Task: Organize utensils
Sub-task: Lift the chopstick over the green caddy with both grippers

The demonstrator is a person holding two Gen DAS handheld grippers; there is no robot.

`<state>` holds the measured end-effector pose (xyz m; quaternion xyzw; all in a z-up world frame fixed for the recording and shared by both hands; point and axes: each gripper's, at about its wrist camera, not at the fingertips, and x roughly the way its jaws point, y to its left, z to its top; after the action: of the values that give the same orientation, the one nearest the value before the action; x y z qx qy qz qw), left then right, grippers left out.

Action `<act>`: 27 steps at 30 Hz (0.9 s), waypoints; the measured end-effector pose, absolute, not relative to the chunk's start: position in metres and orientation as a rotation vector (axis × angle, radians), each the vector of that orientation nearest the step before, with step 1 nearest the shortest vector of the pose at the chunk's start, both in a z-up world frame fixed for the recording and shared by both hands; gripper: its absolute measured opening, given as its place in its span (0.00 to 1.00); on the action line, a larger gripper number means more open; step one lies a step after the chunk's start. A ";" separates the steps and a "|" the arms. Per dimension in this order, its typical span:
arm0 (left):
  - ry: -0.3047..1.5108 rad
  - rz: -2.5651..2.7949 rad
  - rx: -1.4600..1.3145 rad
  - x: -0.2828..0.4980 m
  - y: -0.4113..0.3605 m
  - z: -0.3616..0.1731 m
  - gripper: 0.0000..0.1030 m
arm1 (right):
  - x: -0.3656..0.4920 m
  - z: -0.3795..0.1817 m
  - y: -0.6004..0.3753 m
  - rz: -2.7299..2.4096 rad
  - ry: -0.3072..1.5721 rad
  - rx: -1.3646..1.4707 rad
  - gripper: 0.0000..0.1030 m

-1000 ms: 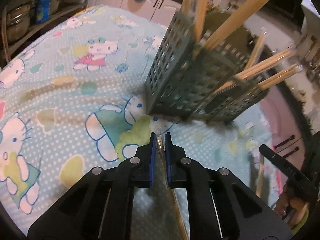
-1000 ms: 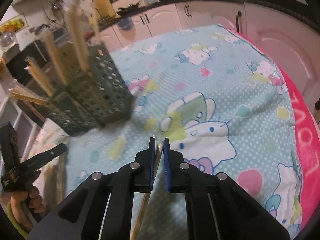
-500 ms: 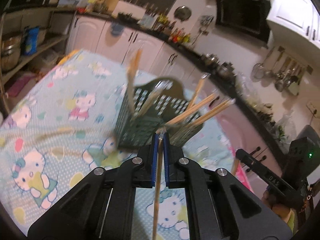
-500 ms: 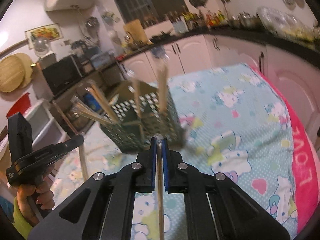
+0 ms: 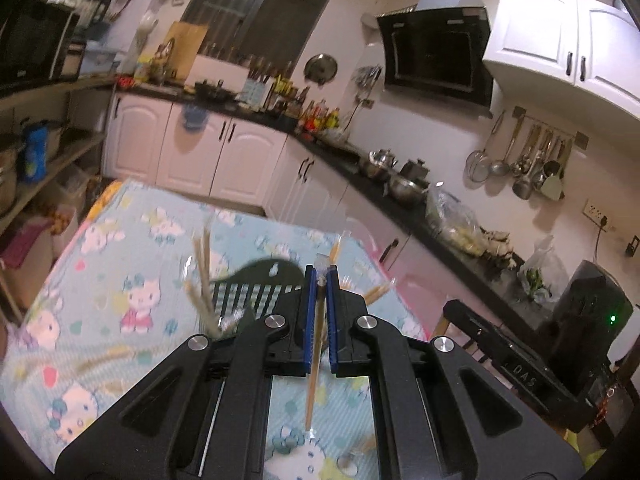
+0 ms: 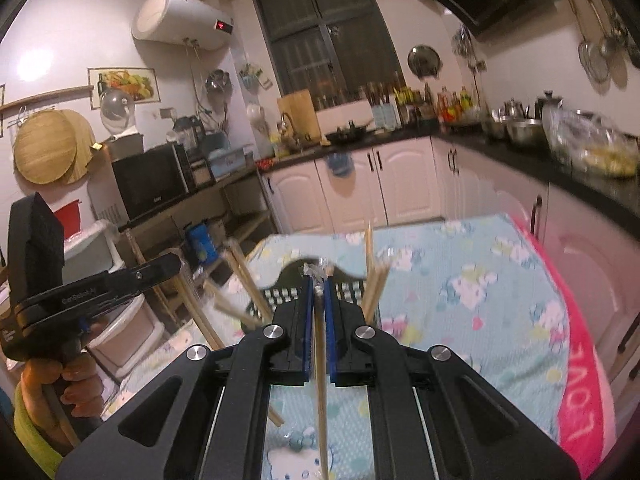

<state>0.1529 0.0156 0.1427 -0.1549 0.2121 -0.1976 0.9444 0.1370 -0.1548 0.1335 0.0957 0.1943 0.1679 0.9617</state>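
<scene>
Kitchen setting: white cabinets (image 5: 236, 152), dark countertop (image 5: 404, 200) crowded with bottles and pots, too small to identify individually. Table covered by a light-blue cartoon-print cloth (image 5: 120, 280); its near edge is cut off by the gripper bodies in both views.

Left gripper (image 5: 320, 276): jaws clamped on a single wooden chopstick (image 5: 314, 360) in a clear wrapper. The stick runs down between the blue pads and ends above the cloth; its upper tip barely clears the fingertips.

Right gripper (image 6: 318, 280): jaws likewise pinched on a second chopstick (image 6: 321, 400), also wrapped. Its lower end runs out of frame at the bottom.

Green perforated utensil holder (image 5: 256, 284) stands on the cloth, directly beyond both grippers. Most of it is masked by the fingers; only the arched handle and part of the grid wall show. Loaded chopsticks (image 6: 374, 276) lean out of it at several angles, motion-blurred; count not readable.

Right wrist view, left edge: the person's hand (image 6: 68, 380) wraps the other gripper's handle, with a green-yellow sleeve cuff (image 6: 28, 428) partly cropped.
</scene>
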 end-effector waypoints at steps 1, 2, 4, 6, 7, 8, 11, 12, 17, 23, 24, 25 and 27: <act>0.422 -0.403 -0.313 0.154 0.015 0.147 0.01 | 0.139 0.136 -0.155 0.337 0.383 0.191 0.06; 0.410 -0.402 -0.310 0.156 0.014 0.152 0.01 | 0.141 0.139 -0.156 0.335 0.370 0.188 0.06; 0.389 -0.398 -0.297 0.160 0.011 0.160 0.01 | 0.145 0.145 -0.155 0.326 0.341 0.176 0.06; 0.374 -0.391 -0.288 0.163 0.010 0.164 0.01 | 0.150 0.152 -0.156 0.322 0.319 0.180 0.06; 0.366 -0.383 -0.280 0.166 0.008 0.167 0.01 | 0.153 0.153 -0.158 0.319 0.309 0.183 0.06; 0.363 -0.382 -0.281 0.168 0.008 0.169 0.01 | 0.156 0.156 -0.159 0.315 0.300 0.187 0.06; 0.343 -0.364 -0.273 0.174 0.007 0.176 0.01 | 0.166 0.164 -0.160 0.308 0.269 0.186 0.06; 0.332 -0.355 -0.268 0.177 0.006 0.179 0.01 | 0.170 0.168 -0.160 0.304 0.259 0.181 0.06; 0.304 -0.327 -0.265 0.188 0.007 0.189 0.01 | 0.187 0.181 -0.160 0.286 0.223 0.177 0.06; 0.277 -0.310 -0.266 0.201 0.008 0.196 0.01 | 0.205 0.190 -0.161 0.263 0.178 0.171 0.06; 0.271 -0.304 -0.264 0.204 0.007 0.196 0.01 | 0.208 0.191 -0.160 0.259 0.174 0.175 0.06; 0.267 -0.300 -0.263 0.206 0.007 0.196 0.01 | 0.211 0.191 -0.161 0.255 0.168 0.179 0.06; 0.261 -0.300 -0.262 0.210 0.006 0.194 0.01 | 0.219 0.191 -0.161 0.248 0.158 0.182 0.06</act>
<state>0.2097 0.0064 0.1941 -0.1298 0.1291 -0.1485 0.9718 0.2190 -0.1612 0.1913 0.0904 0.0785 0.1235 0.9851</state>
